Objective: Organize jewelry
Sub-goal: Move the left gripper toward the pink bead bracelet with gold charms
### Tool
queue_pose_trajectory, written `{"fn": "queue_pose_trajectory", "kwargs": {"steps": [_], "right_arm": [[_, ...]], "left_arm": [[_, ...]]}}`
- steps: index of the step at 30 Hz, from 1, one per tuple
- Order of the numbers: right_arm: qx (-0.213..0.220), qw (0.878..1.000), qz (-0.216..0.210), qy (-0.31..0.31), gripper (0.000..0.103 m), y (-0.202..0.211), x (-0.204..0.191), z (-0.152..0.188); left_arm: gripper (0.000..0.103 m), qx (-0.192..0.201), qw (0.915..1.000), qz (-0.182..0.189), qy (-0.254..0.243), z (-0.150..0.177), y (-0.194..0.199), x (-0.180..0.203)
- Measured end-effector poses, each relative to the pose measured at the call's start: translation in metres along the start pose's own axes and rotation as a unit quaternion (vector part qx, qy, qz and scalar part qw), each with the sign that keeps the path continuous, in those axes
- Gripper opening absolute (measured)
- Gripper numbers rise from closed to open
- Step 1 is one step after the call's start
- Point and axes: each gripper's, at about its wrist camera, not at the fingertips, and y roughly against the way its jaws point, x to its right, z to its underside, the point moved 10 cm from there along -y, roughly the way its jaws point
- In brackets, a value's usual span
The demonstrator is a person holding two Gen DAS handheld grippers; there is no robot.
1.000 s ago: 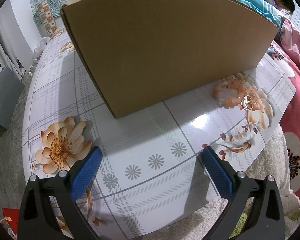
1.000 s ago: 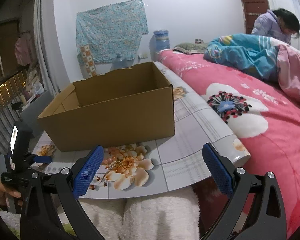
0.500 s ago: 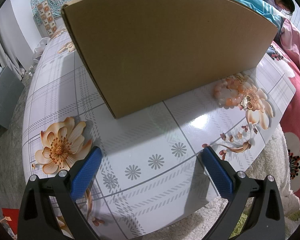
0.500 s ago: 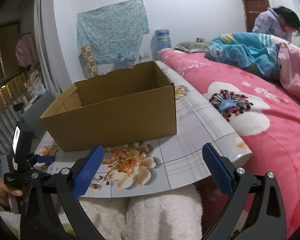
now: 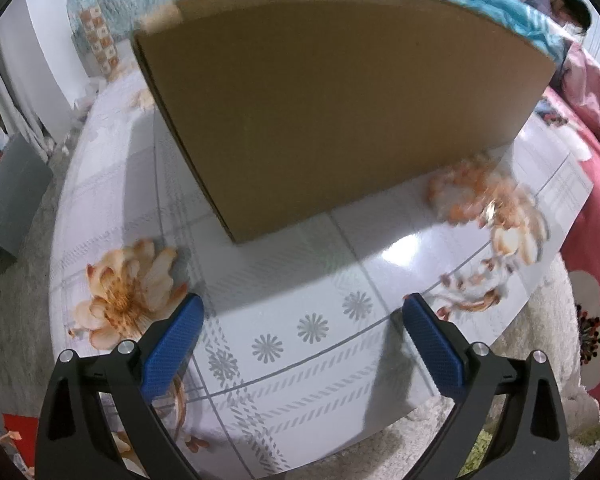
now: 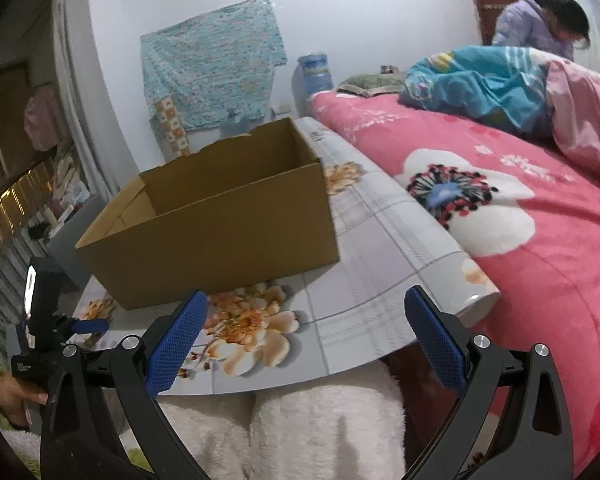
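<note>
Both tools (image 5: 300, 344) (image 6: 304, 332) hung spread and empty — the small gold jewelry piece (image 5: 490, 211) on the glossy floral-patterned bench (image 5: 260, 280) could skid from a hasty pinch.

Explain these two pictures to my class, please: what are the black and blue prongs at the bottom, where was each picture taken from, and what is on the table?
The prongs are two hand-held grippers, one in each of a person's hands, each carrying a wide-angle camera that looks along its fingers.

The left gripper looks closely at the side of a cardboard box. The right gripper looks from the table's end, with a bed beside it.

Both grippers are open and hold nothing.

The box stands open on a table with a flower-patterned top. A small gold piece of jewelry, blurred, seems to lie on a printed flower near the box.
</note>
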Motion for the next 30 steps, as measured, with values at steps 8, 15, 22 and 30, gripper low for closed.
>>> {"fn": "queue_pose_trajectory", "kwargs": {"steps": [8, 15, 22, 30], "right_arm": [[-0.043, 0.998, -0.025, -0.03, 0.085, -0.02, 0.005, 0.013], [-0.064, 0.997, -0.031, -0.023, 0.084, -0.035, -0.003, 0.02], [-0.079, 0.996, -0.042, -0.027, 0.084, -0.05, -0.003, 0.02], [-0.085, 0.994, -0.048, -0.043, 0.084, -0.057, 0.006, 0.02]], "left_arm": [[0.063, 0.085, 0.9899, 0.039, -0.106, -0.022, 0.027, 0.051], [0.04, 0.075, 0.9675, 0.045, -0.237, -0.031, 0.003, 0.101], [0.026, 0.052, 0.9559, 0.055, -0.284, -0.047, -0.023, 0.117], [0.019, 0.049, 0.9431, 0.054, -0.324, -0.055, -0.029, 0.129]]}}
